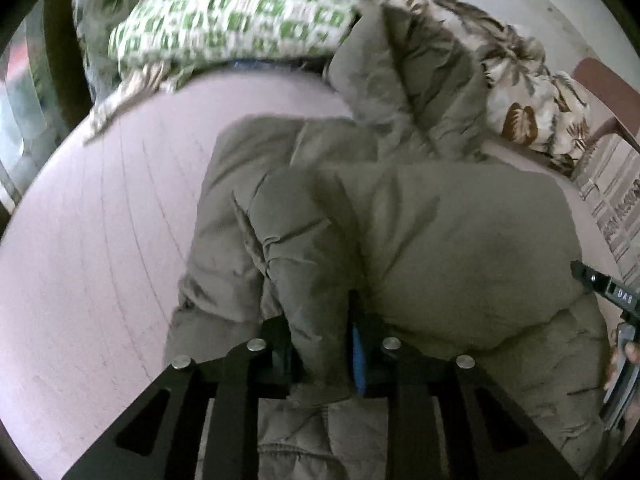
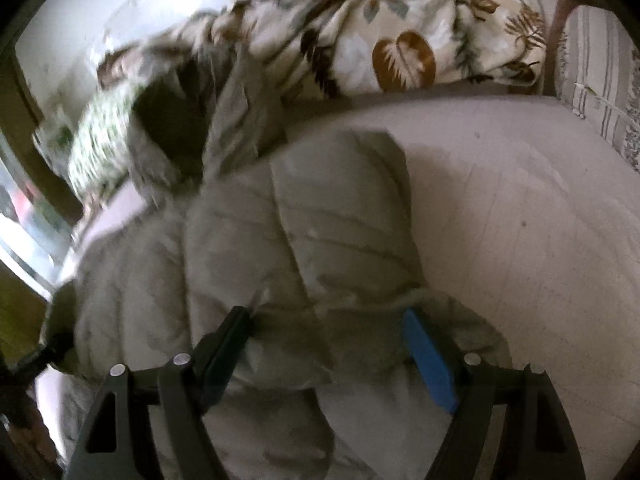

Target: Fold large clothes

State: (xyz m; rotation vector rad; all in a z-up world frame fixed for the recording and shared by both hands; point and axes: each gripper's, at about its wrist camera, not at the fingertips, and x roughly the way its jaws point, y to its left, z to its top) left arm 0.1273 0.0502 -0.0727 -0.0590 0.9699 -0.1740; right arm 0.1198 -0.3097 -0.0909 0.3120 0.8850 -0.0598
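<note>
An olive-grey puffy jacket [image 1: 440, 240] lies on a pink bed sheet [image 1: 100, 240], its fur-trimmed hood [image 1: 400, 80] toward the far side. My left gripper [image 1: 320, 320] is shut on a raised fold of the jacket near its near edge. At the right edge of the left wrist view, the right gripper [image 1: 592, 280] reaches in with a hand behind it. In the right wrist view, my right gripper [image 2: 328, 320] stands wide, with a thick bundle of the jacket [image 2: 280, 232] filling the gap. The cloth gathers in creases at both pads.
A green-and-white patterned pillow [image 1: 232, 12] and a leaf-print blanket [image 2: 400, 40] are heaped along the far side of the bed. A striped cushion [image 2: 592, 80] stands at the right. The bare sheet [image 2: 520, 220] spreads right of the jacket. A window [image 2: 24, 232] is at the left.
</note>
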